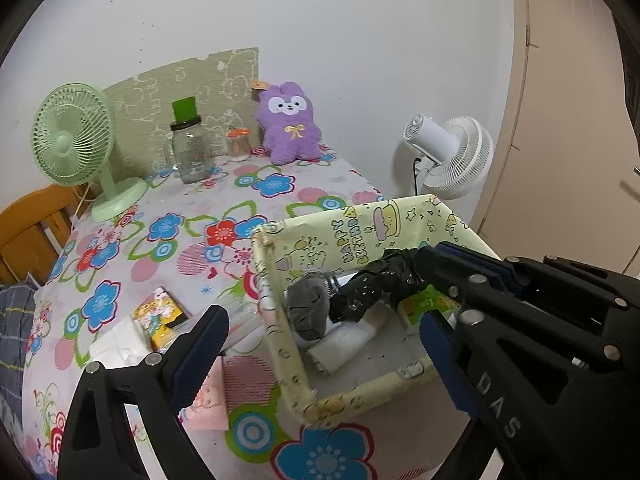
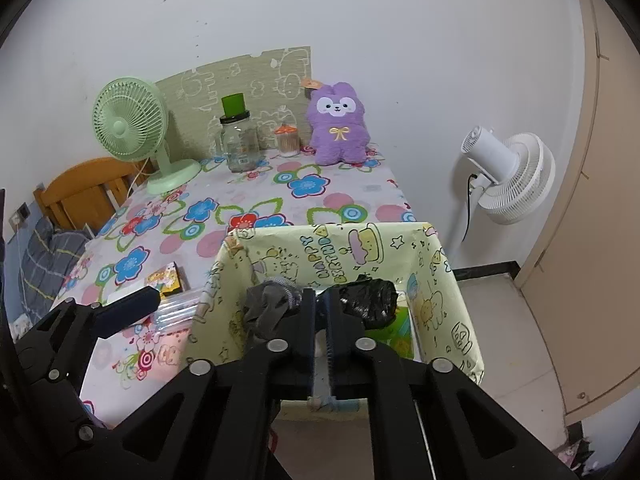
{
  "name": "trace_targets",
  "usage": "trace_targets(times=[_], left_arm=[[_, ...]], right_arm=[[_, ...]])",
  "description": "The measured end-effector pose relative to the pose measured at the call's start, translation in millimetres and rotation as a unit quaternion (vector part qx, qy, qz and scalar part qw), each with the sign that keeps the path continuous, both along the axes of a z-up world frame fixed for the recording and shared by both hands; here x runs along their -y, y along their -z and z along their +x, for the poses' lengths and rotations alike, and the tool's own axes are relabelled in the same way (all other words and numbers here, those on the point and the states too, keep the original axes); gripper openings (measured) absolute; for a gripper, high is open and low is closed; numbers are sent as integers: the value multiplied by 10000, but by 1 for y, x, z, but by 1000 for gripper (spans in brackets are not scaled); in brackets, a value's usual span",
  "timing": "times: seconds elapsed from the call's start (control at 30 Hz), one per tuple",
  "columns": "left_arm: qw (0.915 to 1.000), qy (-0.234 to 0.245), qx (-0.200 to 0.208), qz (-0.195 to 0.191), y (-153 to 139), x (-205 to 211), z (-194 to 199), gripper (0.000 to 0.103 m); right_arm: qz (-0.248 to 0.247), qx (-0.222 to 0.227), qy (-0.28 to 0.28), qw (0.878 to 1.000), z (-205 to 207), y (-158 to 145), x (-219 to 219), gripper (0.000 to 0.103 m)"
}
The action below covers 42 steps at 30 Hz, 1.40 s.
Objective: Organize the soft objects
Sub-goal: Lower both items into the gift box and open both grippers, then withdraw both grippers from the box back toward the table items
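Note:
A yellow "Happy Birthday" box stands at the table's near right edge. Inside lie a grey soft bundle, a crinkled black soft bundle and a white roll. My left gripper is open, its fingers straddling the box's left wall. My right gripper is shut above the box's inside; I cannot tell whether it pinches anything. It shows from the side in the left wrist view, touching the black bundle. A purple plush bunny sits against the wall.
On the floral tablecloth stand a green desk fan, a glass jar with green lid and a small orange-lidded jar. A yellow packet, white tissue and pink card lie left of the box. A white floor fan stands right.

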<state>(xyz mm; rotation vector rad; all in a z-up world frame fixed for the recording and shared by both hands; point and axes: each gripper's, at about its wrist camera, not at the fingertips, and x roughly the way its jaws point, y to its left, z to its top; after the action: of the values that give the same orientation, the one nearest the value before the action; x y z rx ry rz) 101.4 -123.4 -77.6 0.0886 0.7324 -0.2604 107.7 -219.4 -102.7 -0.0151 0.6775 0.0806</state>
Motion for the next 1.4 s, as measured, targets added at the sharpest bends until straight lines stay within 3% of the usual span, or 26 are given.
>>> trace_targets(times=[0.07,0.13,0.3,0.67,0.9,1.4], left_arm=[[10000,-13,1,-29,-2,-5,-3,98],[9999,-15,42,-132,-6,-12,-7,100],[9997,-112,154,-154,-12,-27,-16,100],[9984,-323,403,-235,-26,-65,-32,103],[9971,-468,550,-242,-33,-92,-41,103],[9948,-721,678,-237,-30,-133,-53,103]], right_arm=[[67,54,-34,10000,-5,-2,-4,66],[222,300,-49,9993,-14,-6,-6,79],[170,400,-118,9990,-22,-13,-21,79],[107,594,-203,9980,-36,-25,-59,98],[55,754,-268,9968,-45,-32,-85,102],[95,670,-610,9958,-50,-26,-130,103]])
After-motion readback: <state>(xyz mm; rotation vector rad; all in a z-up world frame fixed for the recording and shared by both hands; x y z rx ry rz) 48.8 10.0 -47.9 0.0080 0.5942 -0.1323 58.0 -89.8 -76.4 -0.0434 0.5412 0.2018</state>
